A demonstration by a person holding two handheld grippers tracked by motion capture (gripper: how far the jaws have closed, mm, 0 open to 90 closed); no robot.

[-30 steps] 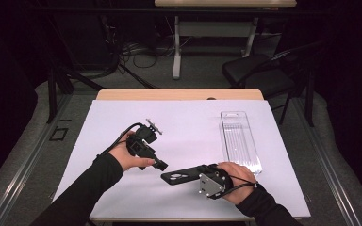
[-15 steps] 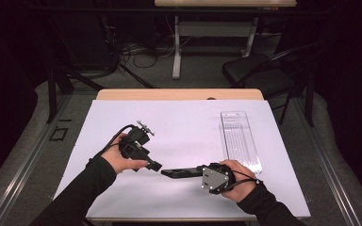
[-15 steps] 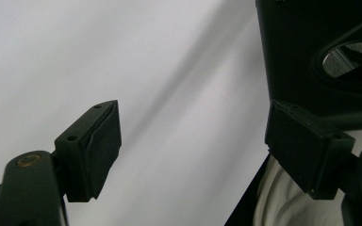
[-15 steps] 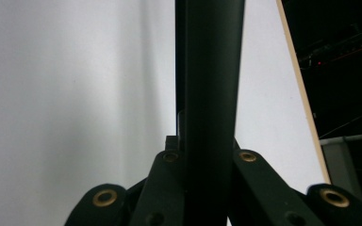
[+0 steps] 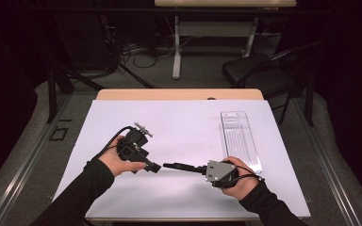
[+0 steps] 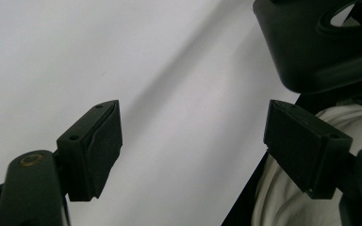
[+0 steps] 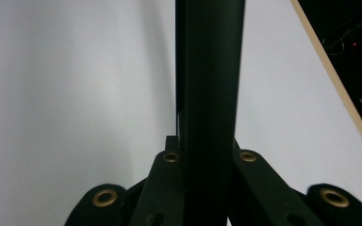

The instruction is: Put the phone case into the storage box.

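High view: I see one table [image 5: 179, 122] with a white cover. One clear tray [image 5: 239, 141] lies on its right side. The tray looks empty and nothing touches it. My left gripper [image 5: 153, 167] sits in the left hand [image 5: 118, 162], near the middle of the table. My right gripper [image 5: 166, 165] sits in the right hand [image 5: 238, 181], and that hand is just beside the near end of the tray. The two gripper tips point at each other and are close together. One dark chair [image 5: 259, 70] stands behind the table.

Left gripper view: the left gripper [image 6: 193, 122] has its jaws spread wide apart. Nothing is between them, just the white cover below.

Right gripper view: the right gripper [image 7: 207, 94] has its jaws pressed tight together. I see nothing held in them.

I think the work with the tray has not started yet. All of it is left to do.
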